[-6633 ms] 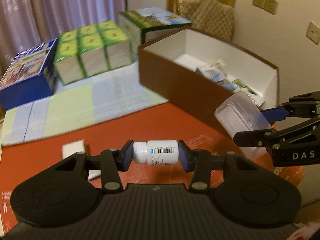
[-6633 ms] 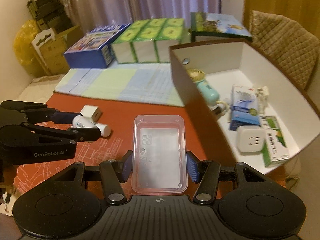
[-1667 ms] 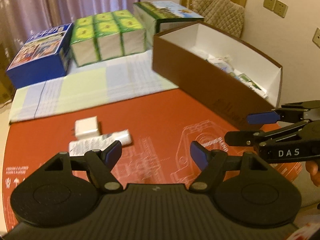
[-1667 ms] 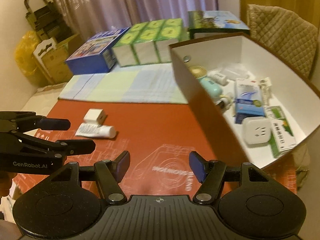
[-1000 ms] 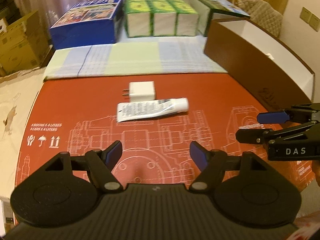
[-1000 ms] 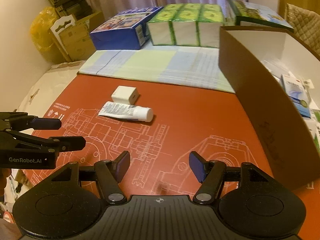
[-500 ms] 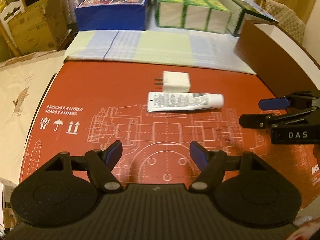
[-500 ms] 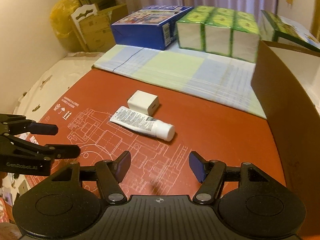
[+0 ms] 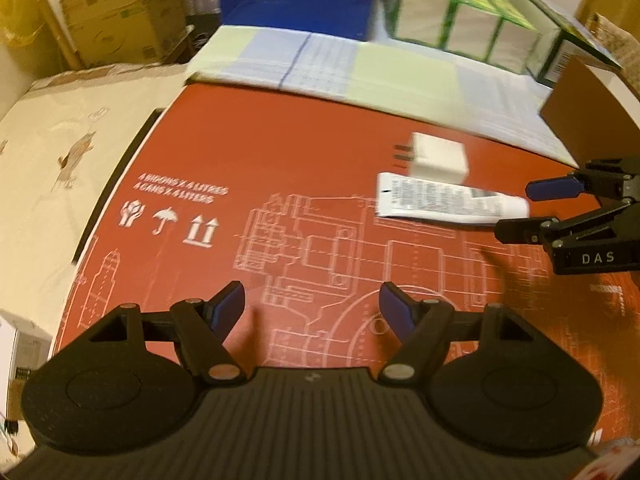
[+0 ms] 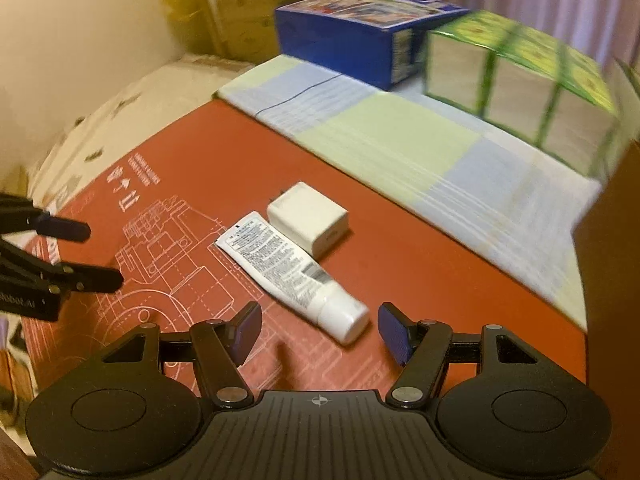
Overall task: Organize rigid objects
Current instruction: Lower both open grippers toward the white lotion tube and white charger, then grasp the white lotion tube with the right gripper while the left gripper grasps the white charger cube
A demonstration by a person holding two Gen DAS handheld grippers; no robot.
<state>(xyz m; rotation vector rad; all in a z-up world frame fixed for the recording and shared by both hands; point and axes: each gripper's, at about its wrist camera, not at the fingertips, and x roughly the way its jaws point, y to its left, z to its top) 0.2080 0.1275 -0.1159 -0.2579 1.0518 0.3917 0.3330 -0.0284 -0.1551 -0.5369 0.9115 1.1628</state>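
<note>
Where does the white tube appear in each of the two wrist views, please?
Left wrist: the tube lies at the right, cap toward the right claw.
Right wrist: low at the centre, cap nearest the camera.
Shared landmark: the white charger, right beside the tube in both.

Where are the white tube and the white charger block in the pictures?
white tube (image 10: 288,268), right wrist view, on its printed label.
white charger block (image 10: 308,214), right wrist view, on its top face.
</note>
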